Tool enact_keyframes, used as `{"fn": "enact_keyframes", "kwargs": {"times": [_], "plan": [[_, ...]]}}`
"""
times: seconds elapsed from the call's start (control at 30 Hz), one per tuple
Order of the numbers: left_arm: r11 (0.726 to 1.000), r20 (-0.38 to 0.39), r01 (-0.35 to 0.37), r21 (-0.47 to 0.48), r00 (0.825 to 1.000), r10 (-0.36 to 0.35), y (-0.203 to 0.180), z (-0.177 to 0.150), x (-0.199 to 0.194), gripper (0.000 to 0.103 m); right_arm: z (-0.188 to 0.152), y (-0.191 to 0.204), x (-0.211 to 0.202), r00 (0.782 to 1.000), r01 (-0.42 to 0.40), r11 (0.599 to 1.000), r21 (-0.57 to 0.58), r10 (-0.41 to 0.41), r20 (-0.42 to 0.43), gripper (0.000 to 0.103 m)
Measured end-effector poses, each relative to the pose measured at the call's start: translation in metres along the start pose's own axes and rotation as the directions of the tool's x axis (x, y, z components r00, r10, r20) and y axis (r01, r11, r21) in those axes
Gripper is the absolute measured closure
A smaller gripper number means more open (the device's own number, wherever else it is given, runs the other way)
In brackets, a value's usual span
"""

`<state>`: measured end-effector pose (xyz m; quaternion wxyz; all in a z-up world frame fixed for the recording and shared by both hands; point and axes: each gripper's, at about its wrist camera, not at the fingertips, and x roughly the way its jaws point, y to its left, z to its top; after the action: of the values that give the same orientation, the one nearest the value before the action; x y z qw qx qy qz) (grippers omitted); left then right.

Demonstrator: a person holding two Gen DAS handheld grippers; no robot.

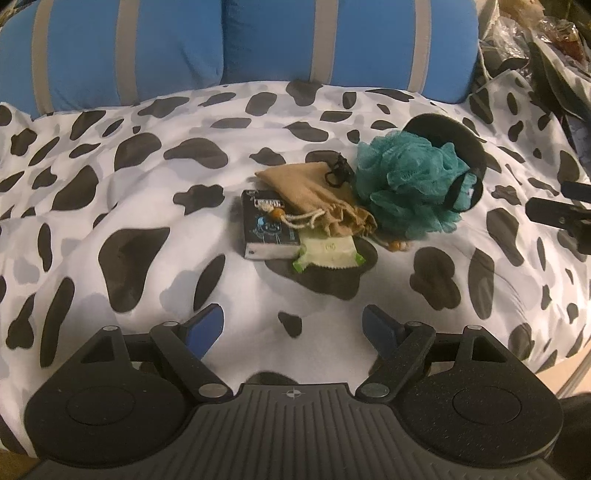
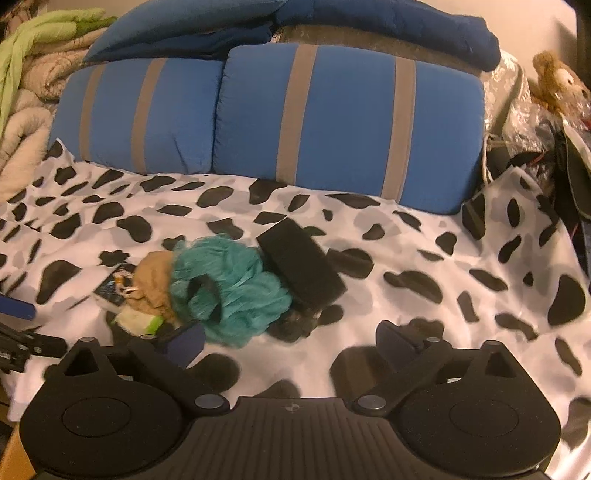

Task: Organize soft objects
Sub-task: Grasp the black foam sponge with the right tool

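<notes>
A small heap lies on the cow-print bed cover [image 1: 129, 206]: a teal mesh bath pouf [image 1: 406, 177], a tan drawstring pouch [image 1: 317, 195], a small black box with a blue picture [image 1: 267, 227] and a pale green packet [image 1: 328, 253]. Behind the pouf is a black rounded object [image 1: 458, 140]; in the right wrist view it shows as a black block [image 2: 301, 266]. My left gripper [image 1: 293, 328] hovers open in front of the heap, nothing between its fingers. My right gripper [image 2: 290, 341] is open too, just near the pouf [image 2: 229, 291], the pouch [image 2: 155, 284] to its left.
Two blue pillows with grey stripes [image 2: 332, 125] stand behind the heap. Dark blue bedding [image 2: 388, 22] is piled further back, pale blankets [image 2: 26, 92] at the left, a plush bear [image 2: 557, 81] and clutter at the right. The other gripper's tip [image 1: 561, 214] enters at the right.
</notes>
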<state>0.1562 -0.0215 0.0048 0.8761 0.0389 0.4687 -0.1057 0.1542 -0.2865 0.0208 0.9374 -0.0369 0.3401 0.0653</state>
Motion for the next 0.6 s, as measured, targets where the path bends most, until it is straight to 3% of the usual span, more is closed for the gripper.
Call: {"fn": "enact_keyframes", "kwargs": {"times": [0.3,0.6], "plan": [[1.0,-0.009,-0.018,-0.024,1.0,0.018,0.01,0.023,0.009,0.02,0.018,-0.008,0.038,1.0,0.017,0.999,-0.042,-0.017,0.001,0.011],[0.999,-0.018,-0.034,0.017,0.999,0.034,0.014,0.033,0.018,0.02,0.038,-0.004,0.079,1.0,0.021,0.996,-0.089,-0.022,-0.011,0.017]]}}
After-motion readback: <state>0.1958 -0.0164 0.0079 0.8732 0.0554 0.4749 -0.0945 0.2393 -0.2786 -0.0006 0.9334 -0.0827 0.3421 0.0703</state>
